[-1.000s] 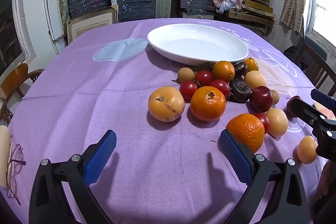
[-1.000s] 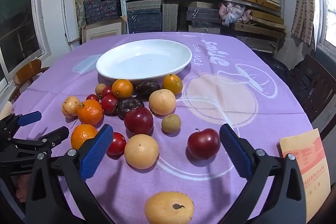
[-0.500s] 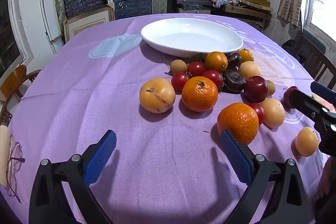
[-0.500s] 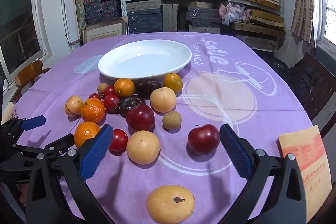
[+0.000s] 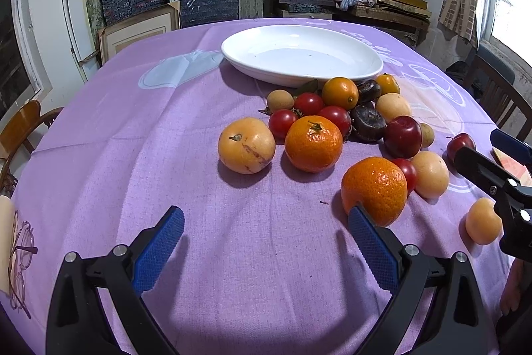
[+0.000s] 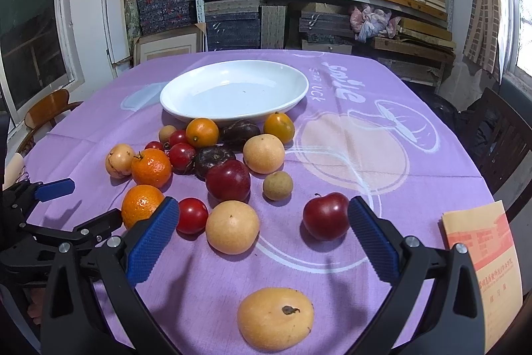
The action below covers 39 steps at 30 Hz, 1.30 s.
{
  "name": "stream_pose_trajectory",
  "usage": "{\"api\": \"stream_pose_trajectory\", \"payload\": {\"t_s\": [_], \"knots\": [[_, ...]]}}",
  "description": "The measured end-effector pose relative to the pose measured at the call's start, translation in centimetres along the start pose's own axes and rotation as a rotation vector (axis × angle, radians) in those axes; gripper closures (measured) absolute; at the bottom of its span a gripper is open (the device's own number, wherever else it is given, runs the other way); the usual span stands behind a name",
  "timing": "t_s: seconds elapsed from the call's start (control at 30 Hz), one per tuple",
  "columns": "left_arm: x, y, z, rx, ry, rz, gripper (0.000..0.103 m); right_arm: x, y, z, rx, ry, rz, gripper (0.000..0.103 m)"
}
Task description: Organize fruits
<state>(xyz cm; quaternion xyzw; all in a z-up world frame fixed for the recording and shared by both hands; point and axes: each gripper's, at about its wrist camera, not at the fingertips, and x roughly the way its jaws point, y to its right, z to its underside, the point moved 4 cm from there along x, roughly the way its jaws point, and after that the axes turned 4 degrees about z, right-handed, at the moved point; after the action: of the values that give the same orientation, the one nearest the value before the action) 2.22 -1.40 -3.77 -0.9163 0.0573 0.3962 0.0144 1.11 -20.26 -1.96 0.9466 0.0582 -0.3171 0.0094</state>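
While your left gripper (image 5: 266, 233) hangs low over the purple woven tablecloth (image 5: 166, 128) with its blue-padded fingers (image 5: 159, 250) spread wide and nothing between them, the nearest bumpy orange mandarin (image 5: 375, 190) sits just outside the right-hand finger, its lower edge hidden behind that finger's tip. Further ahead and slightly left of that lie a second, smoother mandarin with a green stem cap (image 5: 313, 143) and, beside it, a yellow-orange round fruit with a brown scar (image 5: 246, 145), both well apart from your pads.

Your right gripper (image 6: 259, 233) is likewise wide apart and holds nothing. A pale yellow round fruit (image 6: 232, 227) lies between its fingers, a little past the tips. A small red cherry tomato (image 6: 192, 215) sits just beside the left finger's tip, and a dark red plum with a stem (image 6: 326, 216) lies just beside the right finger's tip. Nearer the camera, an oval yellow fruit with a dark stem scar (image 6: 276, 318) rests between the two arms.

The rest of the fruit is clustered in front of the oval white ceramic dish (image 6: 186, 108), which has no fruit in it. An orange paper envelope with red print (image 6: 482, 258) lies at the right edge of the table.
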Motion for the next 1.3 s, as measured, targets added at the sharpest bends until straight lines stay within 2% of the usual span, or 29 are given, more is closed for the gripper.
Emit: {"api": "stream_pose_trajectory", "payload": {"t_s": [1.3], "knots": [[0.35, -0.37, 0.26, -0.004, -0.010, -0.002, 0.003, 0.20, -0.14, 0.21, -0.007, -0.005, 0.000, 0.004]]}}
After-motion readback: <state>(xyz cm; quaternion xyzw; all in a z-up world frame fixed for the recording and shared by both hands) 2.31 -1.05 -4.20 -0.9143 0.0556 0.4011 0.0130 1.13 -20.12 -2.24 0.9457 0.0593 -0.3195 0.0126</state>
